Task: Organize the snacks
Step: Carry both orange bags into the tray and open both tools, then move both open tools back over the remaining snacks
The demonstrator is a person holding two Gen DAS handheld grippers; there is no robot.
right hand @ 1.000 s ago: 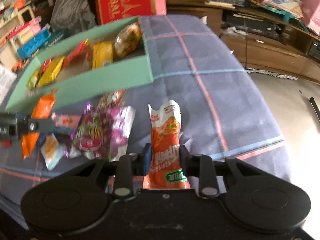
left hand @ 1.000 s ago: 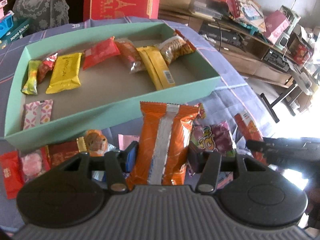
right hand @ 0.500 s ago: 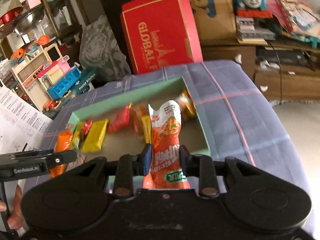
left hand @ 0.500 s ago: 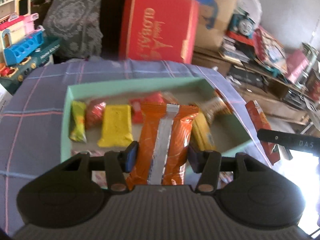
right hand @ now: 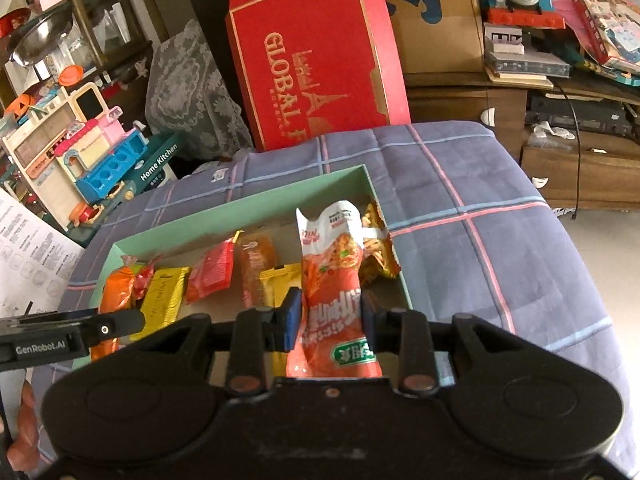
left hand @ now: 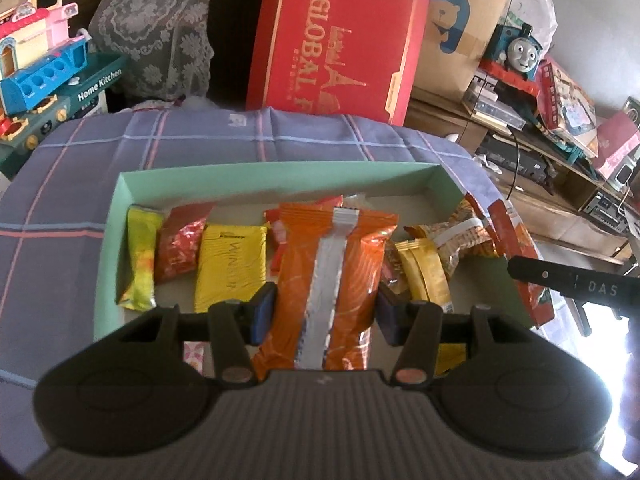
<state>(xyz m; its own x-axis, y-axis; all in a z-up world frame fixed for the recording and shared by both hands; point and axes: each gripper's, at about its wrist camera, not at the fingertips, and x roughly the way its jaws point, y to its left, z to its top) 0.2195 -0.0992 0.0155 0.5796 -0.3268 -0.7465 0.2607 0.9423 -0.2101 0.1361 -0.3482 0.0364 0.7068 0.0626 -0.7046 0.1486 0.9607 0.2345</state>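
Note:
My left gripper (left hand: 326, 312) is shut on an orange packet (left hand: 336, 264) with a silver seam, held upright over the middle of the mint-green box (left hand: 280, 176). My right gripper (right hand: 330, 316) holds a red-orange noodle snack packet (right hand: 332, 264) over the box's right end (right hand: 384, 240). Its jaws are opening, with the pads still against the packet. Several snacks lie in the box, among them a yellow packet (left hand: 230, 264) and a red one (left hand: 180, 244). Each wrist view catches the other gripper at its edge: the right gripper (left hand: 572, 284) and the left gripper (right hand: 60, 336).
The box sits on a blue checked cloth (left hand: 60, 184) covering the table. Behind it a red gift box (left hand: 336, 40) leans upright. A toy kitchen (right hand: 80, 152) stands at the left. Printed sheets (right hand: 24, 252) lie at the near left, and cluttered low shelves (right hand: 580, 120) are on the right.
Both grippers have carried their packets up and away from the table's front to over the green box. The loose snacks in front of the box have dropped out of view.

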